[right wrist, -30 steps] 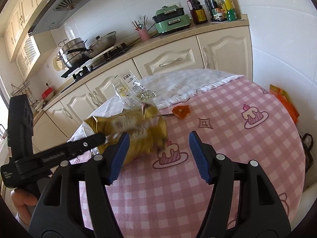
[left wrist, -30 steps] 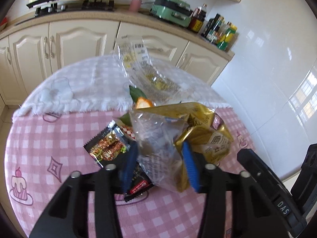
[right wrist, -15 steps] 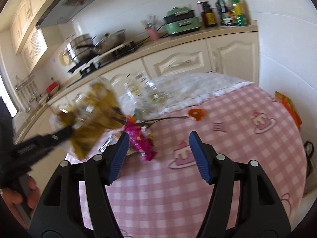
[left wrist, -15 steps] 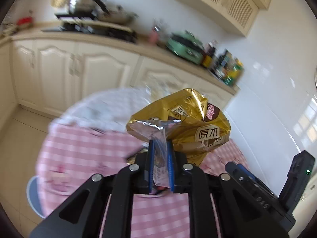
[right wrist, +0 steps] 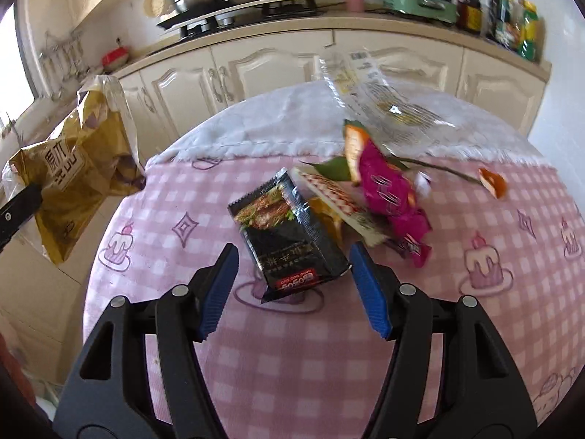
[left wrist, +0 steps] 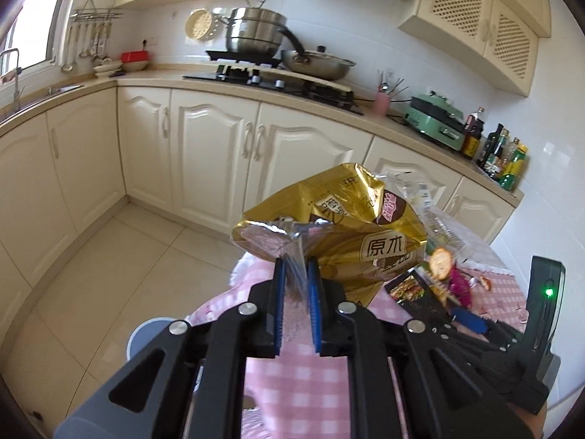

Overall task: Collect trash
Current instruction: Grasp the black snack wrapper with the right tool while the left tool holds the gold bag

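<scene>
Pinching 1 gold bag (left wrist: 351,241) in L claw (left wrist: 297,281); R claw (right wrist: 294,278) agape

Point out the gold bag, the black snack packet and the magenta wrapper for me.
gold bag (left wrist: 384,248), left wrist view, printed front panel.
black snack packet (right wrist: 292,234), right wrist view, packet middle.
magenta wrapper (right wrist: 387,186), right wrist view, crumpled middle.

The right gripper (right wrist: 292,285) hangs low in the frame, its blue-padded jaws spread wide over a black snack wrapper (right wrist: 290,234) lying on the pink checked tablecloth (right wrist: 292,358). Just beyond, at centre, a magenta wrapper (right wrist: 387,190) and orange peel (right wrist: 493,186) lie scattered. At the left edge, a gold bag (right wrist: 73,172) hangs off the table's side.
</scene>
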